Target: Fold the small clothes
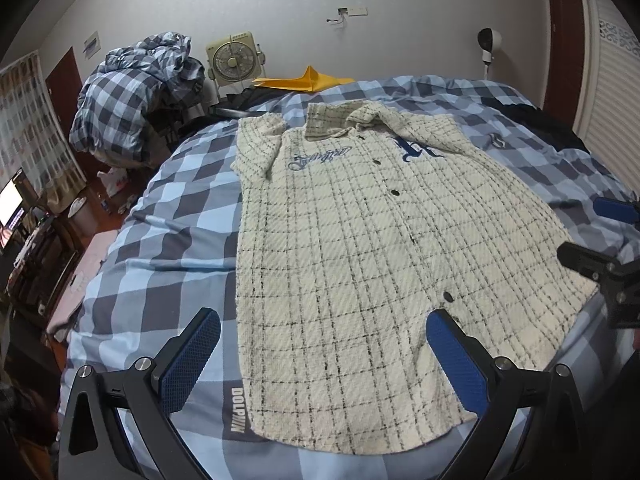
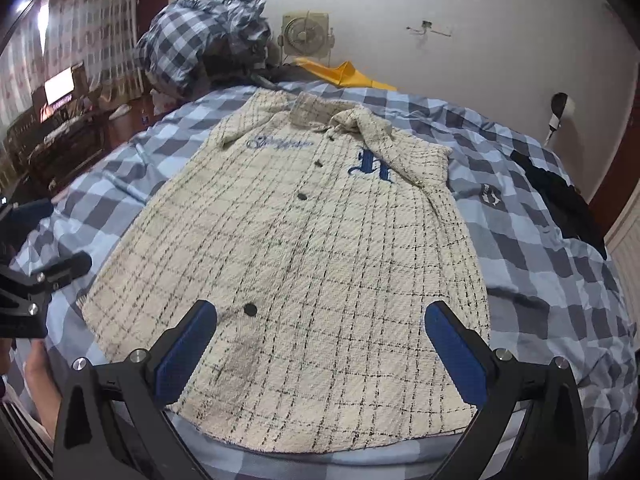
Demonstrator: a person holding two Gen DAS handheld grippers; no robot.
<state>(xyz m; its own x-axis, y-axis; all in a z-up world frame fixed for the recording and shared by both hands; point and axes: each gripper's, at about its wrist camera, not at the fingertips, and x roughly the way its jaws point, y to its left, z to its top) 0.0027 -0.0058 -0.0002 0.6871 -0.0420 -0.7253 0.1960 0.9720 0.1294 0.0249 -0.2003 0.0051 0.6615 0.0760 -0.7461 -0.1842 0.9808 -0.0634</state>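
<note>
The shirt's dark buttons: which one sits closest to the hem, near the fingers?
The lowest button on the cream plaid shirt. It sits alone near the hem, well below the others, which cluster up the placket toward the collar.

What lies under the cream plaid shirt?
The cream plaid shirt lies flat on the blue checked bedcover, which shows all around it. Whatever is directly beneath the shirt is covered.

cream black-checked shirt (image 1: 360, 240), blue-grey checked bedcover (image 1: 176, 216)
</note>
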